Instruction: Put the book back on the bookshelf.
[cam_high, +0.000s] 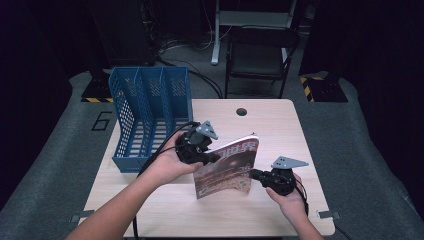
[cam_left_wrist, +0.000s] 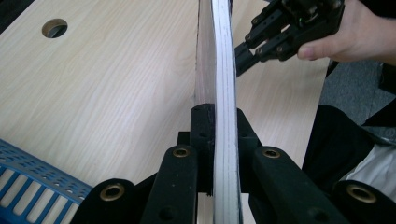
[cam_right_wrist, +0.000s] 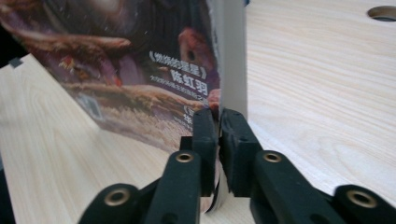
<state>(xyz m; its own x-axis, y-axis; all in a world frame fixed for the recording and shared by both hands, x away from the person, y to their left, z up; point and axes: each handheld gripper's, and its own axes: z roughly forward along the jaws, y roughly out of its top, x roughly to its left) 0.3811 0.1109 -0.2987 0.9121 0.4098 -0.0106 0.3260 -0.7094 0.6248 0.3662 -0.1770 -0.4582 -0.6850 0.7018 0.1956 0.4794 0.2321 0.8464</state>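
near the middle of the worktop, toward its front edge, the left tongs and right tongs each clamp an edge of the magazine, held upright. it looks light, thin and floppy, with a likely slick cover; gripping near the spine should limit sagging. chinese cover text shows, too blurred to read. a blue file rack stands at the left edge.

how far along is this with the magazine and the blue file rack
Done: the magazine is up off the table, standing on edge. In hand: the left gripper and the right gripper are each shut on an edge of it. Left: the blue file rack shows no magazine in its slots, so moving it there likely remains.
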